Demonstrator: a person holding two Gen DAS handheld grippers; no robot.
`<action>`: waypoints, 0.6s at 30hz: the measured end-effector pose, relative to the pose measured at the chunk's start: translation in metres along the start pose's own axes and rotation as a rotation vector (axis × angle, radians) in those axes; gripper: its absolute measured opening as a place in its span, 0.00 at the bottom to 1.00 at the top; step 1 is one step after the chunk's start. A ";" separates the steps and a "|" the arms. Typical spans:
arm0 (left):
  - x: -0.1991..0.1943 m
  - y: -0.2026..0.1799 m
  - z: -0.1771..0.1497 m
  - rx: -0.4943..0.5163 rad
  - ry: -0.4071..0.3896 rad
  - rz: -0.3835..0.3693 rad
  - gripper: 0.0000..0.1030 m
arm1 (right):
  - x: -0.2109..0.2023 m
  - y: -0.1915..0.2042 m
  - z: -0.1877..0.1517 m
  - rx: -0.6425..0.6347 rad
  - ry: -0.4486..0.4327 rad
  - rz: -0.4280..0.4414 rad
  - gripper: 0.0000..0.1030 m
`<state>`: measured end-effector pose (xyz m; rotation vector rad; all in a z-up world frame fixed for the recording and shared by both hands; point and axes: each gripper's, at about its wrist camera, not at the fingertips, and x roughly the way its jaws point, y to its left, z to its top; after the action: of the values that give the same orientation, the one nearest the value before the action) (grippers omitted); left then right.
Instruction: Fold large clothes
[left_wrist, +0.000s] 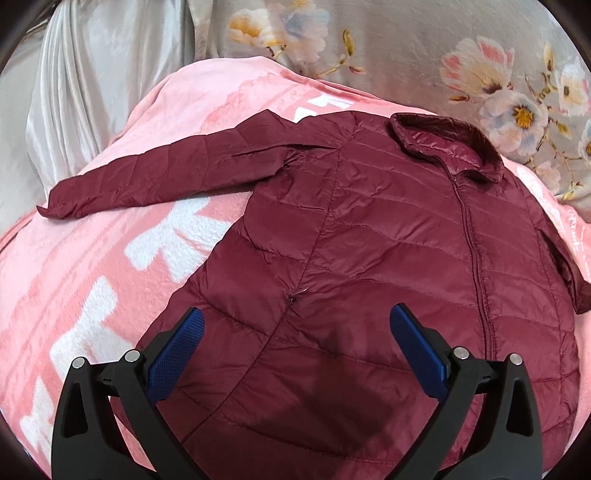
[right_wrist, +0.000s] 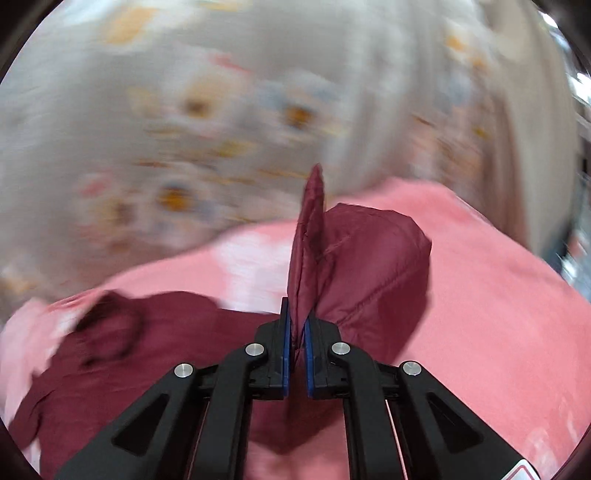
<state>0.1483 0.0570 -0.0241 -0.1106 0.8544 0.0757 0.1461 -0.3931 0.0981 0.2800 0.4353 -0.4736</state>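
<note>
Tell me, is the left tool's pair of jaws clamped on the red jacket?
No, the left gripper has its jaws spread wide apart above the maroon jacket, with nothing pinched between them.

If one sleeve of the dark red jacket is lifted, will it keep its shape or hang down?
Probably it hangs. The sleeve pinched in the right gripper bends over limply beside the fingers. The jacket is thin and quilted, so likely light. Its shiny cloth may slip from a loose grip.

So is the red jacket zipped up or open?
Zipped up. On the jacket the zipper runs closed from collar toward the hem, with both front halves joined.
</note>
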 end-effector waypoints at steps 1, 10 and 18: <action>-0.001 0.002 0.000 -0.004 0.001 -0.005 0.95 | -0.005 0.021 0.000 -0.051 -0.022 0.061 0.06; -0.006 0.028 0.001 -0.051 -0.001 -0.026 0.95 | -0.007 0.227 -0.086 -0.432 0.123 0.585 0.06; 0.001 0.044 0.016 -0.107 0.018 -0.170 0.95 | 0.021 0.275 -0.180 -0.534 0.360 0.630 0.11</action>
<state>0.1559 0.1025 -0.0177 -0.2838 0.8560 -0.0395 0.2379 -0.1022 -0.0247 -0.0278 0.7688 0.3212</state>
